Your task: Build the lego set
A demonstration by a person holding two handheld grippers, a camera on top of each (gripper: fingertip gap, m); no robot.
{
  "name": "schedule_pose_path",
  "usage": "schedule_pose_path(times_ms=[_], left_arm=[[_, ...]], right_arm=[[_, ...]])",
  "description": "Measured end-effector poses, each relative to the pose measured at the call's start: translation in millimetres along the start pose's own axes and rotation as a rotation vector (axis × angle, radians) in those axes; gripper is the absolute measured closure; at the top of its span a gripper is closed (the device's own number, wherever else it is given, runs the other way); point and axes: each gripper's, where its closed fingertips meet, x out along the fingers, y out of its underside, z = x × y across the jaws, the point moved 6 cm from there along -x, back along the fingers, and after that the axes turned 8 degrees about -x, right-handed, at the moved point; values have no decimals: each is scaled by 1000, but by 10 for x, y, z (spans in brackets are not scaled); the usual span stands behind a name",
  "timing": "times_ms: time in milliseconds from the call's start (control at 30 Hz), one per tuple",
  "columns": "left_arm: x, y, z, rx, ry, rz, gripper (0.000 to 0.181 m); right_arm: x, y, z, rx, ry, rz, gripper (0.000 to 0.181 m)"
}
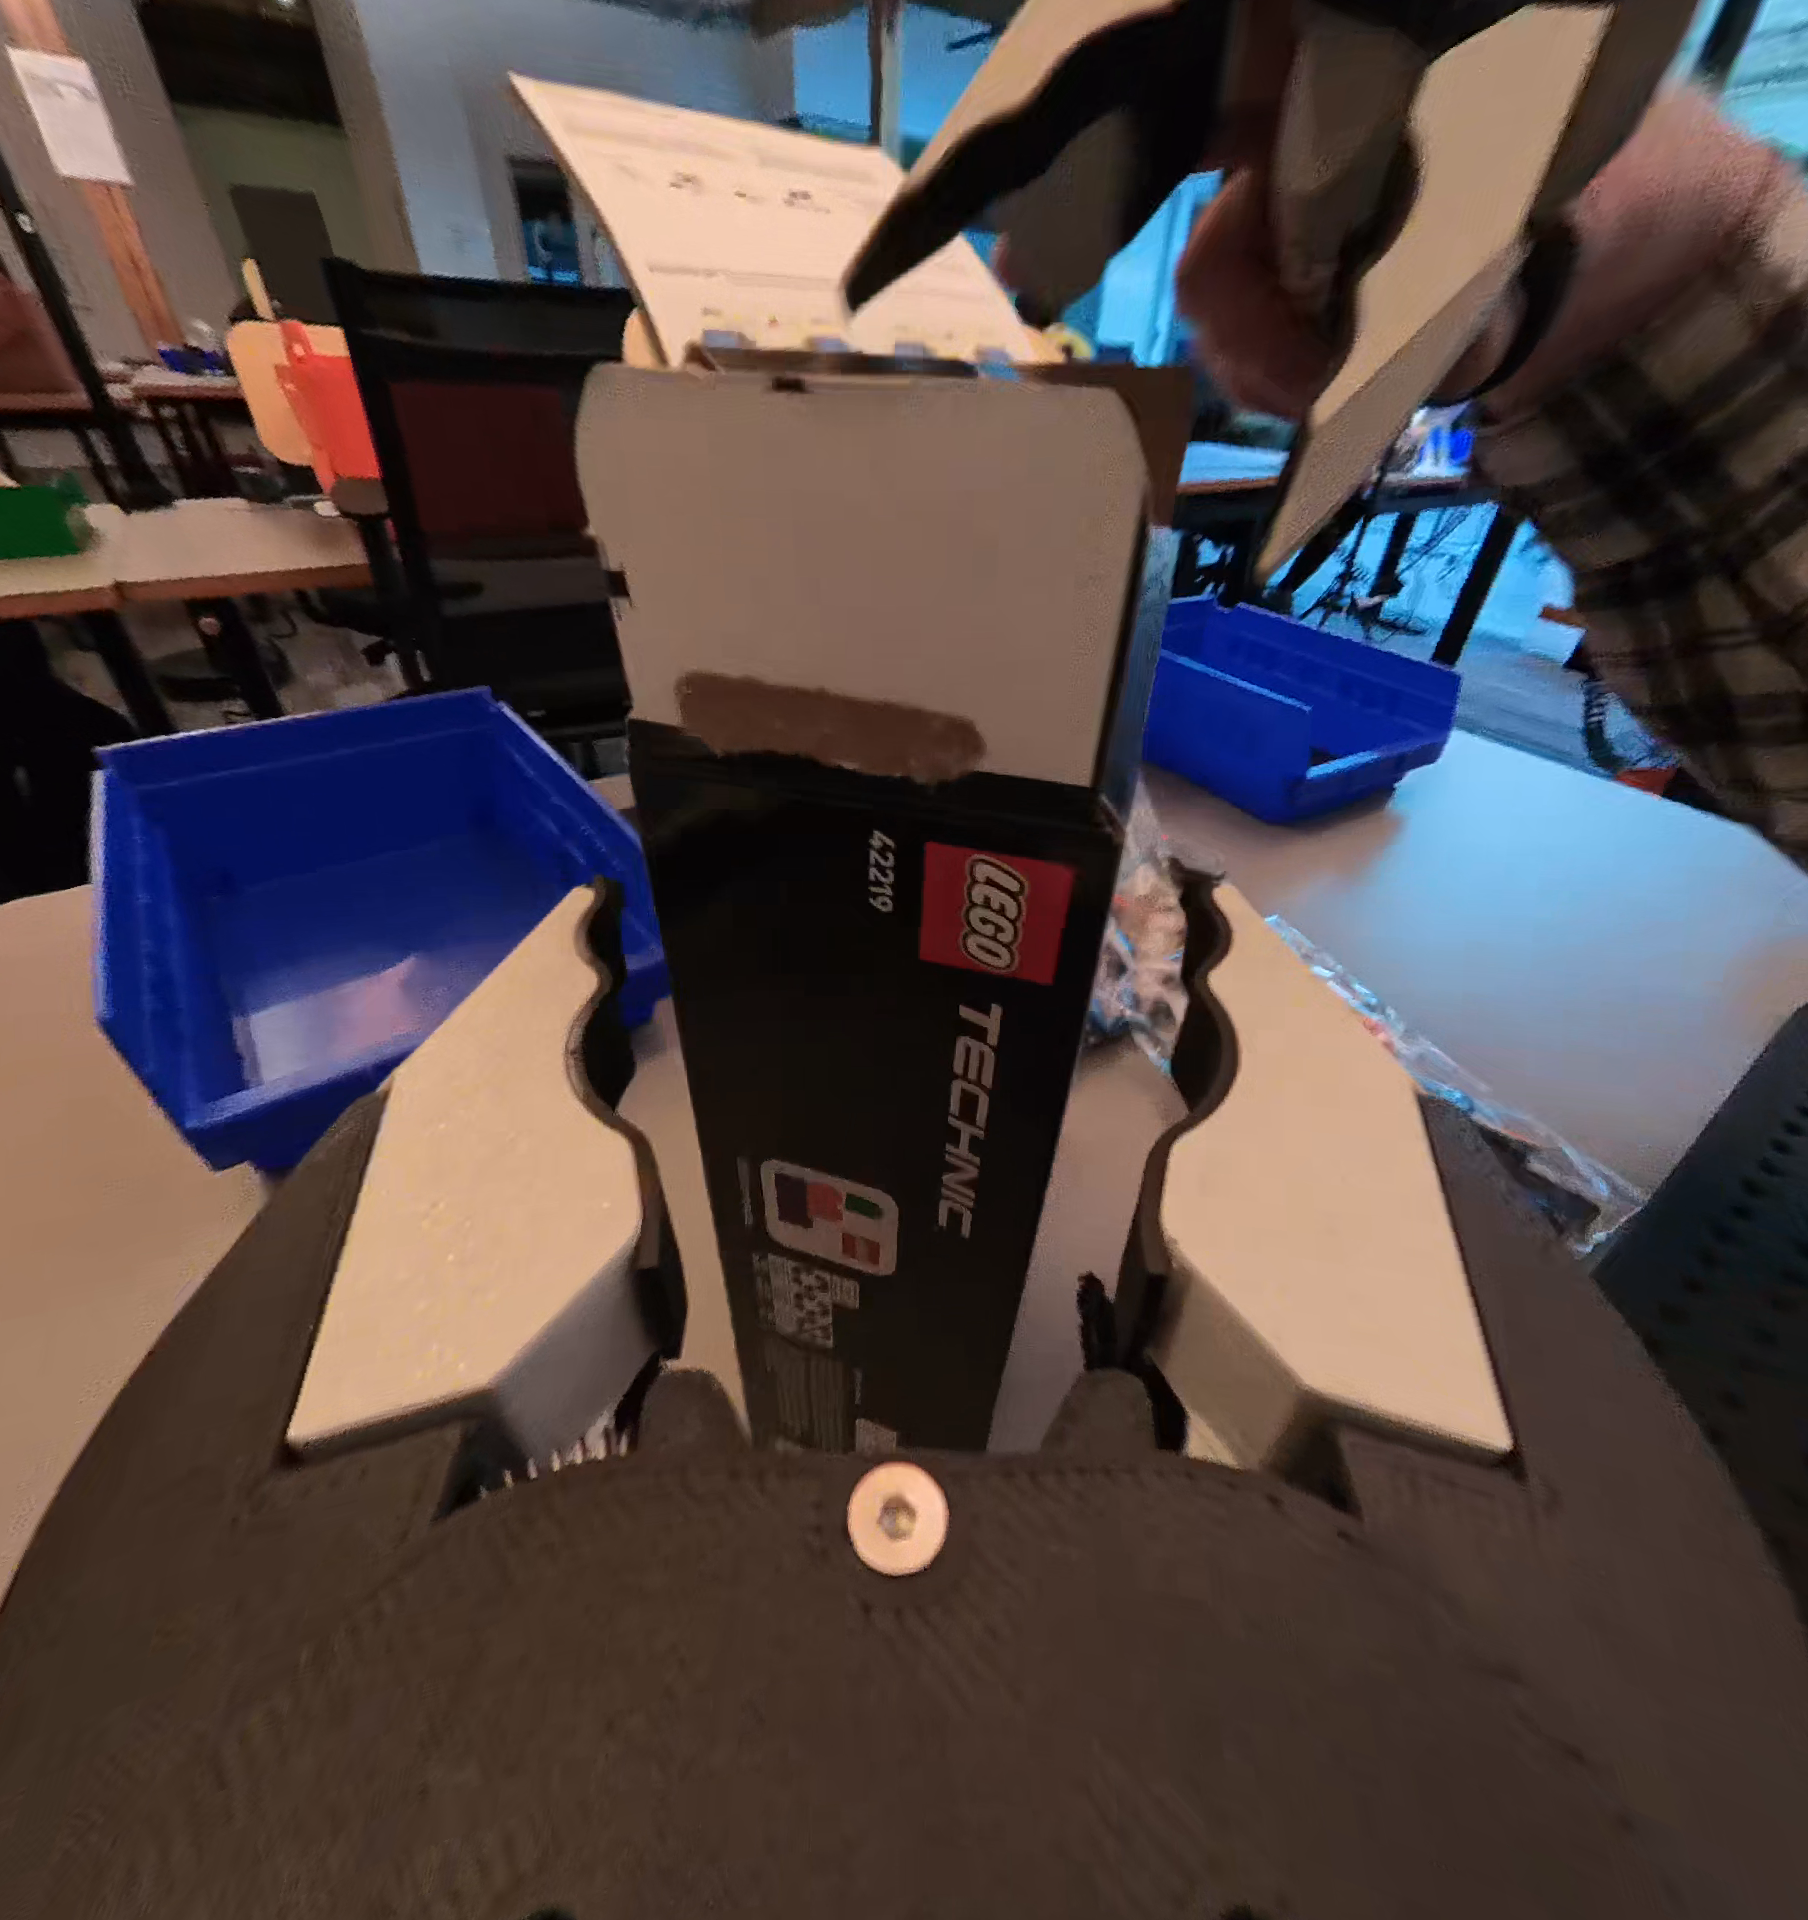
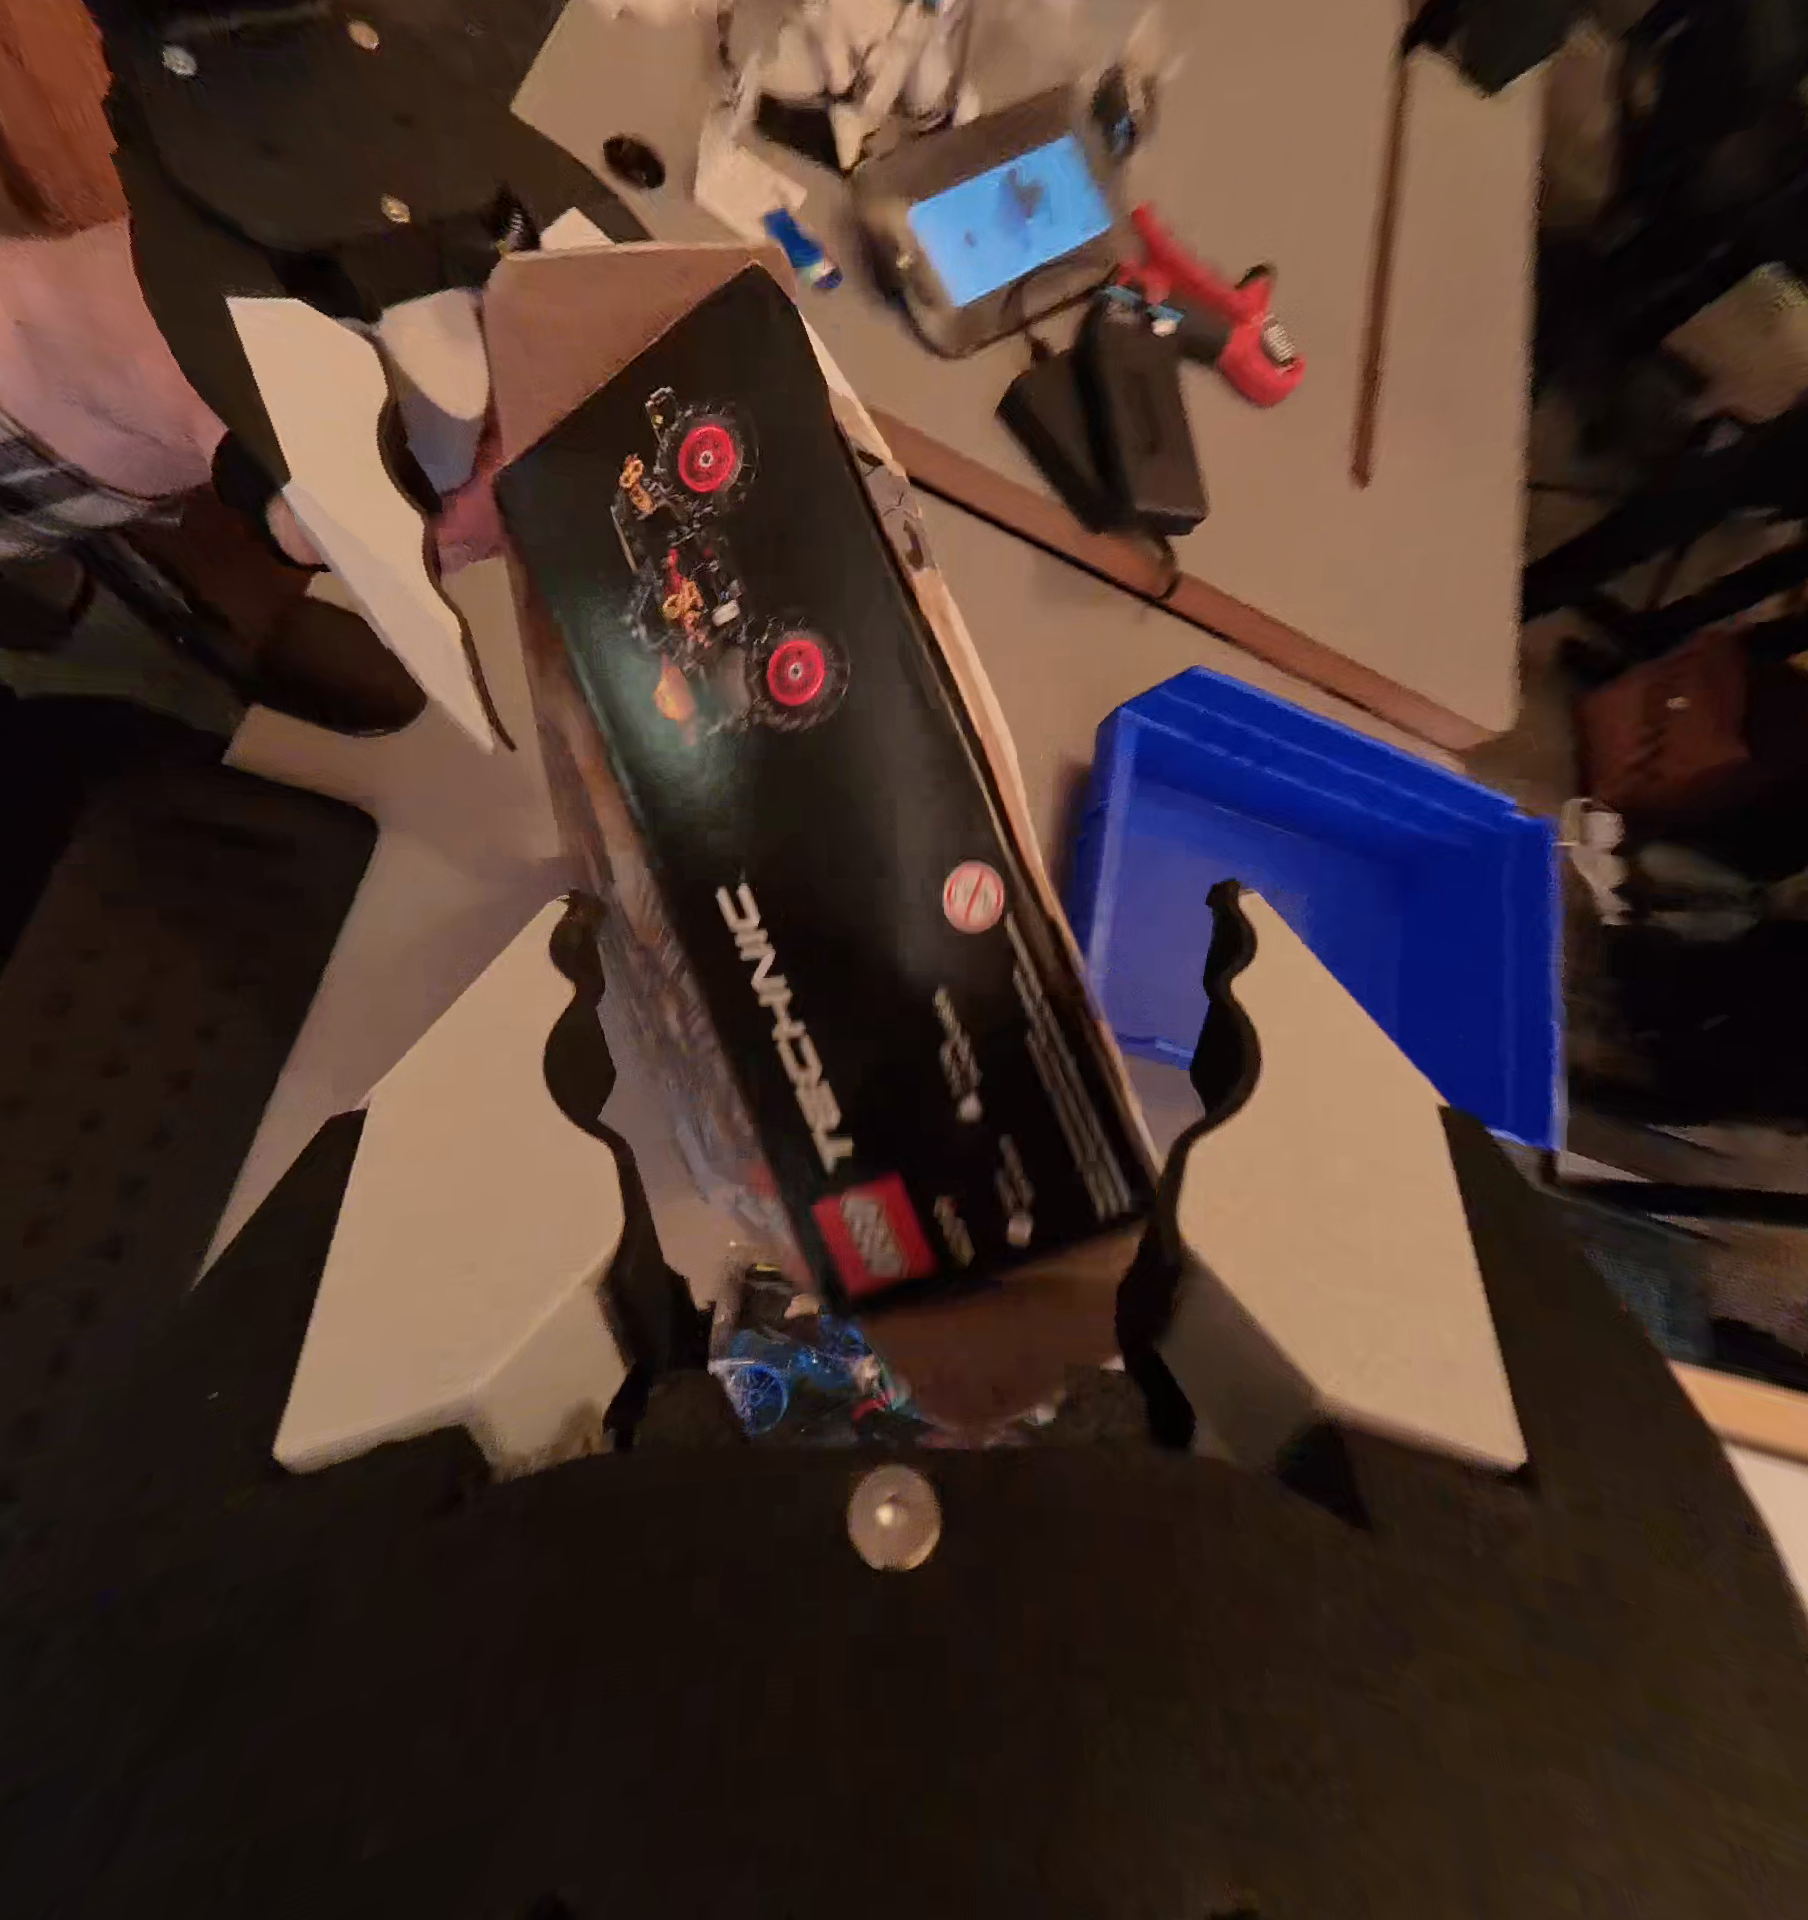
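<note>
In the left wrist view, a deep blue plastic bin (image 1: 360,914) sits on the pale grey tabletop (image 1: 1565,935) at the left. Just beside it the left hand-held gripper (image 1: 895,997) stands spread, its white fingers (image 1: 484,1174) on either side of the tall black cardboard lego box (image 1: 879,1091) without visibly pressing it. The box stands on end, its white top flap (image 1: 858,561) open and a printed paper booklet (image 1: 765,218) rising from it. To the right, crinkled clear plastic bags of parts (image 1: 1399,1049) lie on the tabletop, with a second blue bin (image 1: 1295,707) behind. Upper right, the right hand-held gripper (image 1: 1076,416), held by a hand in a plaid sleeve (image 1: 1710,540), hovers spread above the box.

The blurred right wrist view looks down the box, apparently unpinched between the spread fingers.
</note>
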Motion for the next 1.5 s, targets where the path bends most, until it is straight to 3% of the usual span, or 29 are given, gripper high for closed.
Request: schedule_pose_path(times_ms=[100, 233, 467, 667, 700, 800, 867, 967, 1100, 1233, 1400, 1500], left_arm=[[68, 20, 16, -13, 32, 12, 83], [164, 102, 15, -11, 75, 45, 90], [196, 116, 6, -43, 58, 27, 91], [181, 116, -93, -20, -2, 50, 88], [163, 96, -74, -22, -27, 51, 81], [-164, -241, -92, 117, -110, -121, 66], [-291, -362, -241, 263, -127, -121, 72], [-250, -390, -468, 493, -138, -94, 82], [-129, -392, -493, 613, -186, -68, 90], [-154, -552, -641, 706, -167, -113, 97], [72, -483, -716, 905, -220, 132, 106], [148, -402, -712, 922, -194, 266, 102]], right_arm=[[283, 21, -57, -3, -145, 101, 69], [303, -10, 123, -67, -303, 154, 104], [15, -149, 317, -404, 73, 172, 128], [-116, -33, 685, -593, 376, 114, 144], [-134, -14, 736, -614, 412, 96, 146], [-152, 31, 814, -623, 449, 79, 148], [-135, 61, 866, -639, 421, 62, 154], [-52, 120, 871, -636, 355, 43, 161], [-51, 83, 840, -637, 305, 19, 170], [-241, -18, 815, -636, 244, -37, 176], [-379, -88, 821, -622, 81, -79, 179], [-422, -114, 819, -603, 3, -92, 176]])
